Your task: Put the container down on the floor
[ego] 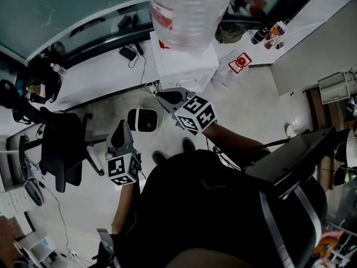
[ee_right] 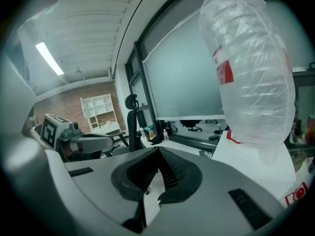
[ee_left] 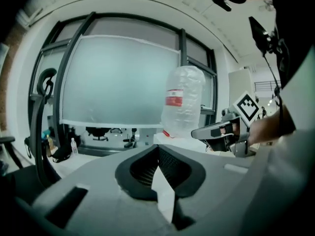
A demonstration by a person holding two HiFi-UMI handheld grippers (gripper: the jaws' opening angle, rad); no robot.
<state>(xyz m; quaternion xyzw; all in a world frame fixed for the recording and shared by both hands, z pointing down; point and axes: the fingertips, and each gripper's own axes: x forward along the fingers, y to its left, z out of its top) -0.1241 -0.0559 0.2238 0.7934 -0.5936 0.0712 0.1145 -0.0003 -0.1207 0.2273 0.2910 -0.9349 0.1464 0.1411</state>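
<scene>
The container is a big clear plastic water jug with a red label, standing upright on a white box in front of me. It shows in the left gripper view and looms close at the right of the right gripper view. My left gripper is held in the air to the jug's left and short of it, jaws shut and empty. My right gripper hangs just below and in front of the white box, also shut with nothing between its pads. Neither gripper touches the jug.
A black office chair stands at the left. A small white round-fronted device sits on the light floor by the box. A long desk with cables runs under the frosted window. Bottles stand at the far right.
</scene>
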